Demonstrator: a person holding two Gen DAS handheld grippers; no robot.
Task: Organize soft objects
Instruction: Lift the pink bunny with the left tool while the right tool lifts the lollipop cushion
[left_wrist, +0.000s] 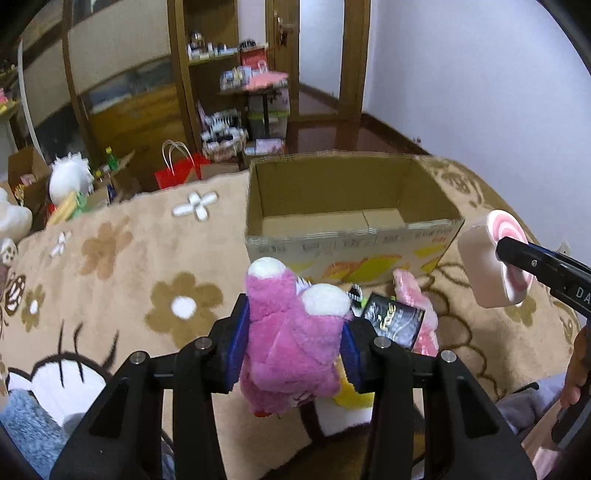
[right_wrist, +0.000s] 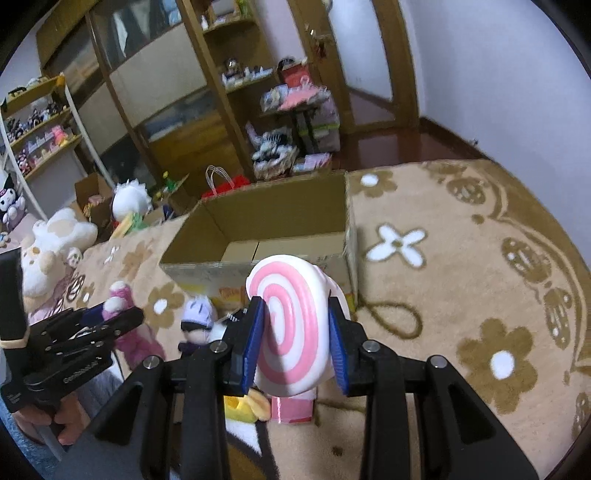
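Step in hand: both toys are gripped and held up off the blanket — the carry to the box, by my reading.

Left tongs: closed on the pink plush toy, blue pads pressing its sides; the white-tipped feet or ears point up toward the box.

Right tongs: narrowed onto the swirl cushion, a pink-and-white lollipop shape, pads squeezing both faces. In the left view it hangs at about 3 o'clock, level with the box's near right corner.

Box: cardboard, open at the top, nothing visible inside it; it stands on the blanket at 12 o'clock from both tongs, just past the toys on the bed.

Left behind: a small doll with a pale purple cap, a yellow plush and a pink packet lie on the blanket between the tongs and the box's near wall.

Next move calls for: bringing each toy forward over the near wall until it hangs above the open mouth, then easing the pads apart — one at a time is safer, since the two tongs could crowd each other there.

Risk: the plush toy hangs long below the pads and may catch the rim.
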